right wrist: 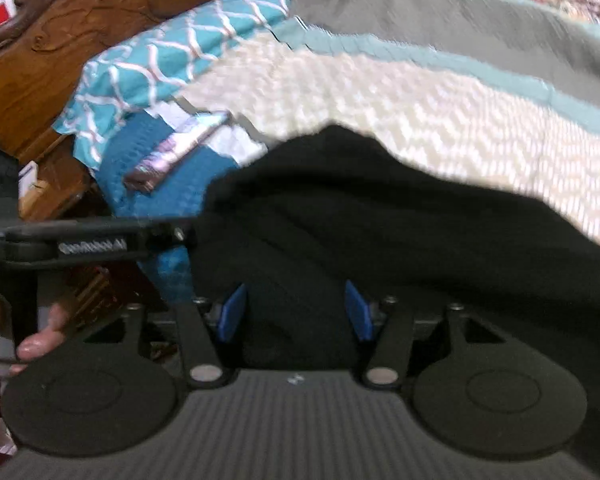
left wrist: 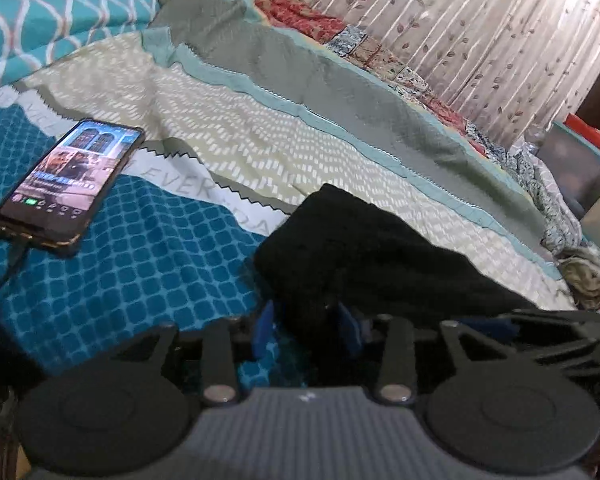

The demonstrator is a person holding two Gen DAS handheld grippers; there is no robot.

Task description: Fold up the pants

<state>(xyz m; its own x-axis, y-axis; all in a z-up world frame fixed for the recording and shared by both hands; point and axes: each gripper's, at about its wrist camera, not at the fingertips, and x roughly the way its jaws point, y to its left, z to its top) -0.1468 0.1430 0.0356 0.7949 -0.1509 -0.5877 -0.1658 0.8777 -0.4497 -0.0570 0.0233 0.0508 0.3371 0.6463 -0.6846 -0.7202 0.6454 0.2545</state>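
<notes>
Item: black pants (left wrist: 360, 248), bunched on bed (left wrist: 140, 272), phone (left wrist: 68, 184) at 10 o'clock. Left tongs (left wrist: 306, 332) straddle cloth, grasp uncertain; right tongs (right wrist: 296, 312) released around fold. Advice: pinch edge squarely, lift both evenly

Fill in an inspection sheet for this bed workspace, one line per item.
Surface: bed cover, blue check near, cream and grey bands beyond.
Job's things: black pants, bunched on the cover.
Clutter: phone, screen lit, lying left of the pants; teal pillow.
Grippers: left gripper over the pants' edge, grip unclear; right gripper open, pants between its fingers.
Cables: dark cable plugged into the phone.
Surroundings: leaf-print curtain; carved wooden headboard.
</notes>
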